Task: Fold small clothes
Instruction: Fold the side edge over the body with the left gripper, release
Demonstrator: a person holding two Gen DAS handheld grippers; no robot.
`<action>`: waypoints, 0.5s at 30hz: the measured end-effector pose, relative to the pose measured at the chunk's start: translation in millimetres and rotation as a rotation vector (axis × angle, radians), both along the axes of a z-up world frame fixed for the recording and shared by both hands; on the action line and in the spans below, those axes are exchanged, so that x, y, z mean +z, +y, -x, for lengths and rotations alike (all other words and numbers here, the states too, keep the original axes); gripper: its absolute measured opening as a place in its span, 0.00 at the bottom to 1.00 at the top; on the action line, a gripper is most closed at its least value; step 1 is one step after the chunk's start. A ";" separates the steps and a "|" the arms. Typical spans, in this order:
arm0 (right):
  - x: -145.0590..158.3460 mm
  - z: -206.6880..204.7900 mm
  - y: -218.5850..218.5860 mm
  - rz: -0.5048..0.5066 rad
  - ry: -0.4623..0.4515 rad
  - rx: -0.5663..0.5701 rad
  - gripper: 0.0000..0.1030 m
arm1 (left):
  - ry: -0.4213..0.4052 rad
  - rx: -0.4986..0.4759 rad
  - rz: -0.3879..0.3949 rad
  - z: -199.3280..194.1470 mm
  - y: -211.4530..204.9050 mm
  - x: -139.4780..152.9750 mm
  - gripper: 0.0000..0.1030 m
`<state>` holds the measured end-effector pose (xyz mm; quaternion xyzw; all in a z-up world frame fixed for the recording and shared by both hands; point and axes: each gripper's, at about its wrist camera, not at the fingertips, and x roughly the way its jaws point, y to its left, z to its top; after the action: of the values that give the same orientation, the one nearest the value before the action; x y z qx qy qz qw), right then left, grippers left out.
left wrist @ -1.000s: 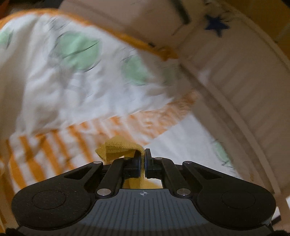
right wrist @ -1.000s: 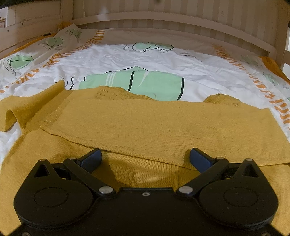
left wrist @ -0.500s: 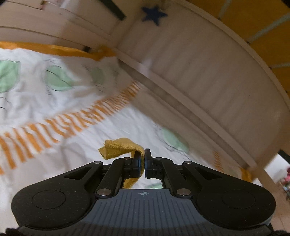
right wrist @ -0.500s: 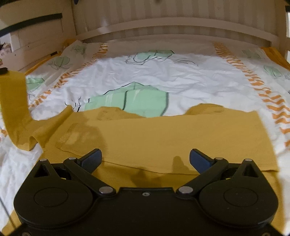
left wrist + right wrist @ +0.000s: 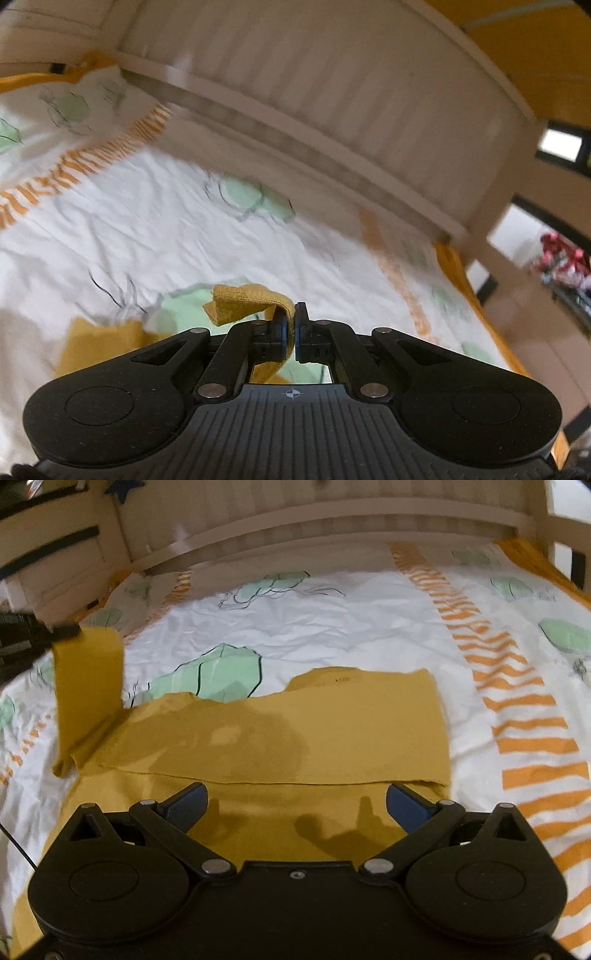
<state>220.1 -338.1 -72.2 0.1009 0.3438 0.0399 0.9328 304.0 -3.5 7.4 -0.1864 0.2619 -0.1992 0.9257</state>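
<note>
A mustard-yellow knit top lies on the bed, one sleeve folded flat across its body. My left gripper is shut on the cuff of the other sleeve. In the right wrist view that sleeve hangs lifted above the bed at the left, with the left gripper at its top. My right gripper is open and empty, hovering over the lower part of the top.
The bed sheet is white with green leaf prints and orange stripes. A cream wooden headboard runs along the far side, also seen in the left wrist view. The bed's right edge drops to the floor.
My left gripper has raised the sleeve cuff higher and swung right, toward the middle of the bed. My right gripper has drawn back and up a little, still open.
</note>
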 end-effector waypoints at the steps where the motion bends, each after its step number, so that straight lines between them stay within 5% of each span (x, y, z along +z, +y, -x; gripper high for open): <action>1: 0.5 -0.5 -4.9 -0.023 -0.001 -0.005 0.99 | 0.011 -0.008 -0.006 -0.8 -8.5 -3.3 0.03; 6: 8.3 -3.1 -32.4 -0.100 0.003 -0.039 0.99 | 0.021 -0.032 -0.039 -5.8 -52.3 -4.1 0.03; 15: 22.7 -16.8 -60.0 -0.054 0.035 -0.058 0.99 | 0.023 -0.099 -0.107 -2.1 -127.1 -11.8 0.03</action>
<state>236.9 -398.1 -49.5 0.1364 0.3557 0.0202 0.9244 306.1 -130.6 -4.4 -0.1259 0.2919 -0.2283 0.9202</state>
